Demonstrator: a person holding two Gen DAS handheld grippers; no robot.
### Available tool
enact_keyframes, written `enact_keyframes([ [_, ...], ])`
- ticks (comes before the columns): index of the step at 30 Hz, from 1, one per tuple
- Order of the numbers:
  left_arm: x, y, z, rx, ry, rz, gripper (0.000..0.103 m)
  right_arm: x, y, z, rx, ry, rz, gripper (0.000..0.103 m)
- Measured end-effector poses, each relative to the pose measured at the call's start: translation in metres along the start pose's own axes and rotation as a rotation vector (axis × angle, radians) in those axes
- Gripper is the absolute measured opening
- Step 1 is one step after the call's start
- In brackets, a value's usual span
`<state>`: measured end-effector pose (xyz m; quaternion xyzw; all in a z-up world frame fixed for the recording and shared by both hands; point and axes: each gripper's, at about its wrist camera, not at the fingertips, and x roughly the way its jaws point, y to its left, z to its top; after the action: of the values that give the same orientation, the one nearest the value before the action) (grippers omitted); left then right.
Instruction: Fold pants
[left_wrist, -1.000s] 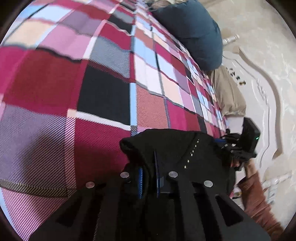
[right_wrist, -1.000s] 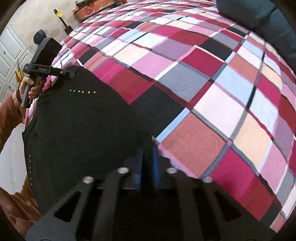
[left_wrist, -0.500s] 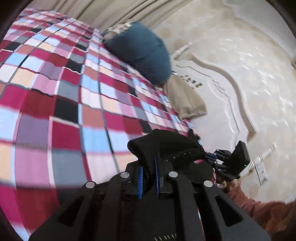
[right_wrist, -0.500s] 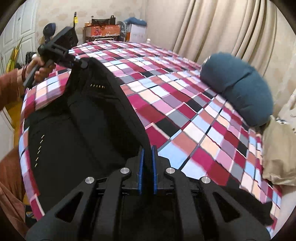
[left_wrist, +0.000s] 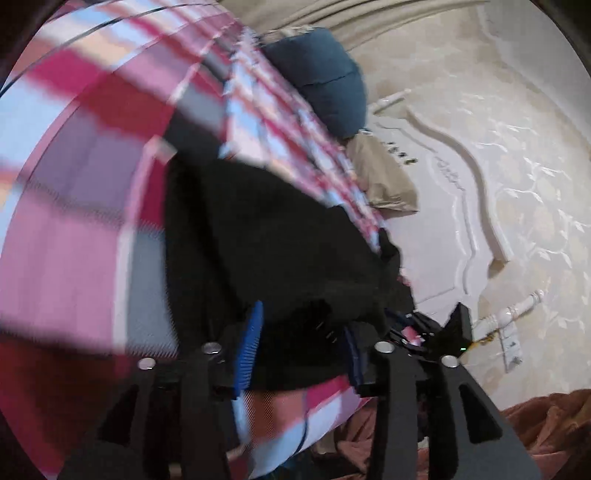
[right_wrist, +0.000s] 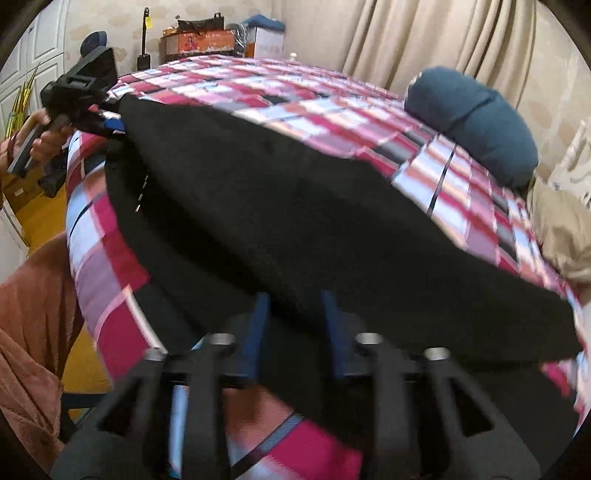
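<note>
The left gripper and right gripper are just spreading their jaws, letting go of the black pants, now lying doubled over on the plaid bed. Best withdrawing straight back, avoiding dragging the fold.

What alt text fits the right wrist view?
Black pants lie folded over on a bed with a red, pink and blue plaid cover. The right gripper, its jaws just opened, stands around the near edge. The left gripper is at the far corner; a blue pillow lies beyond.
</note>
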<state>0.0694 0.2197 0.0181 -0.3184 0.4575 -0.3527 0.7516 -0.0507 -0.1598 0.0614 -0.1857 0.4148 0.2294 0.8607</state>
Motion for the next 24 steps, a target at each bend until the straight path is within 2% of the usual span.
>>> enact_keyframes([
  [2,-0.012,0.006,-0.012,-0.028,-0.039,-0.021,0.052,-0.009,0.003,-0.009,0.066,-0.009,0.015,0.056],
  [5,-0.037,0.018,-0.029,-0.116,-0.133,-0.022,0.057,-0.022,-0.011,-0.021,0.233,-0.022,0.094,0.065],
  [8,-0.05,0.012,-0.044,-0.182,-0.223,-0.029,0.058,-0.034,-0.026,-0.031,0.39,-0.052,0.15,0.066],
  [11,-0.042,-0.011,-0.055,-0.192,-0.272,-0.059,0.058,-0.042,-0.045,-0.04,0.552,-0.084,0.195,0.066],
  [14,-0.023,-0.026,-0.067,-0.22,-0.298,-0.08,0.058,-0.045,-0.054,-0.046,0.657,-0.117,0.224,0.067],
  [17,-0.005,-0.031,-0.074,-0.258,-0.324,-0.039,0.058,-0.043,-0.058,-0.049,0.718,-0.122,0.236,0.067],
  [24,-0.001,-0.019,-0.084,-0.383,-0.406,0.109,0.057,-0.038,-0.056,-0.056,0.784,-0.128,0.253,0.071],
])
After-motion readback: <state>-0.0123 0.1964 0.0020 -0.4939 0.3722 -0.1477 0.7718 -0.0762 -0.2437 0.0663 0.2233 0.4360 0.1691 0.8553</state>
